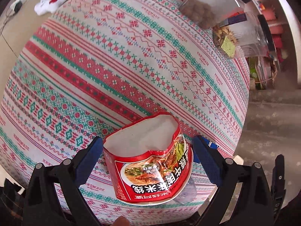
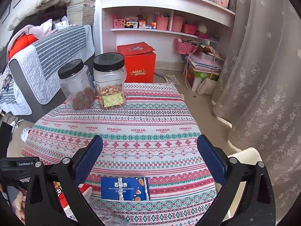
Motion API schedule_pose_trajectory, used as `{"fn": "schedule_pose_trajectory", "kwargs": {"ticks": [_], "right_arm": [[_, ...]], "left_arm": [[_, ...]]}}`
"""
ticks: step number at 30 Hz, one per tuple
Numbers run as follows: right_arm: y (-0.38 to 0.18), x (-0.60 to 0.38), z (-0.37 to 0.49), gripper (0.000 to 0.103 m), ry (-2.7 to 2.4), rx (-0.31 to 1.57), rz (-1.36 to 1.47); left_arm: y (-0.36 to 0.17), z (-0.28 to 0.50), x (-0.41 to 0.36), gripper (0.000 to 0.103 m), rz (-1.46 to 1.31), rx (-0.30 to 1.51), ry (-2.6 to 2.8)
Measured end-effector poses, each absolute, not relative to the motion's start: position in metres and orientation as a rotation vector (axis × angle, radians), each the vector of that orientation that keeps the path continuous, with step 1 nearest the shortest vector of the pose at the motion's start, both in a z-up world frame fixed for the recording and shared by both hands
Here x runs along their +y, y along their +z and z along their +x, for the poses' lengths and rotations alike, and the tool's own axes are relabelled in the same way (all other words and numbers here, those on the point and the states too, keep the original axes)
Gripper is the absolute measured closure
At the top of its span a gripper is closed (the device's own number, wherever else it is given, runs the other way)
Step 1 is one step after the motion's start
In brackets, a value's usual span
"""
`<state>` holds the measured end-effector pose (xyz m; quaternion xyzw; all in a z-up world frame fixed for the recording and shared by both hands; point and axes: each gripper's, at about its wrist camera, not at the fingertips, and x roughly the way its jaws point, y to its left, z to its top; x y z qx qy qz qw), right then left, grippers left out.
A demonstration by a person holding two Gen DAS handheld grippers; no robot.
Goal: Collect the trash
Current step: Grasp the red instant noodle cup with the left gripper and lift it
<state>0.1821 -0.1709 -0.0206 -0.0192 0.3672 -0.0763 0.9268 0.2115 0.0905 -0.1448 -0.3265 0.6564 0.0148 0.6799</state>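
Left wrist: released left tongs [image 1: 147, 146] flank crushed noodle cup [image 1: 148, 162], mouth facing away; right tongs [image 2: 150, 146] released

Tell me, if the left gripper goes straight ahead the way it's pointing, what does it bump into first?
Most likely the crushed red noodle cup. It sits between the open fingers of the left gripper, right in front of the camera. Beyond it there is only the patterned tablecloth, though depth is hard to judge.

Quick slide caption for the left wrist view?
Open left gripper straddles a crushed red noodle cup on the patterned tablecloth, two snack jars beyond.
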Motion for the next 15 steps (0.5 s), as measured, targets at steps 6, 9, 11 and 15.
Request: {"fn": "schedule_pose_trajectory", "kwargs": {"ticks": [6, 9, 11, 15], "right_arm": [[-0.023, -0.175, 0.182, 0.007, -0.138, 0.771, -0.046], [-0.026, -0.175, 0.180, 0.007, -0.136, 0.779, -0.082], [-0.028, -0.177, 0.180, 0.007, -0.138, 0.788, -0.090], [-0.031, -0.181, 0.181, 0.007, -0.102, 0.818, -0.062]], "left_arm": [[-0.157, 0.200, 0.098, 0.010, -0.842, 1.508, 0.017], [-0.164, 0.192, 0.100, 0.009, -0.895, 1.514, -0.010], [-0.174, 0.188, 0.102, 0.009, -0.974, 1.516, -0.045], [-0.193, 0.185, 0.098, 0.009, -1.124, 1.527, -0.082]]}}
